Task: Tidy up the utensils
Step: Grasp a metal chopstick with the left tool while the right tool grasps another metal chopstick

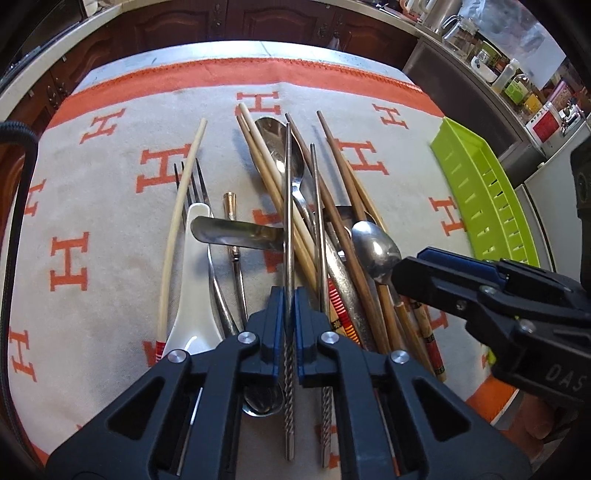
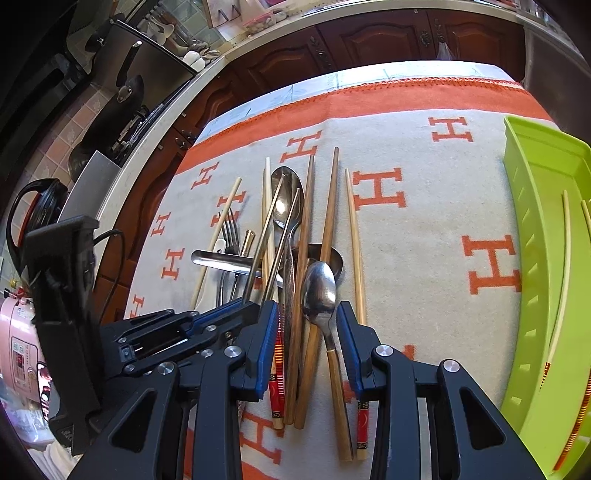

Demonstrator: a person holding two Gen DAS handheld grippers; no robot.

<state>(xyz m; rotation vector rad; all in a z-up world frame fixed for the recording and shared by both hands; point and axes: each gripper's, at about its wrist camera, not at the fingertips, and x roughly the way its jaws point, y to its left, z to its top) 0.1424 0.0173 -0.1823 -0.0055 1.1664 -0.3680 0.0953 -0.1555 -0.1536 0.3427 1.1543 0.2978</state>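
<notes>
The left tool [image 1: 289, 325], clamped on a twisted steel chopstick [image 1: 288, 221], may drag neighbouring utensils as it lifts, while the right tool [image 2: 306, 347] gapes empty over a wooden-handled spoon [image 2: 320, 291].

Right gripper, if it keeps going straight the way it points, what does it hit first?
Probably the wooden-handled spoon lying between the open right gripper fingers, though height above it is unclear.

Dark wood cabinets [image 1: 258, 22], possibly kitchen
</notes>
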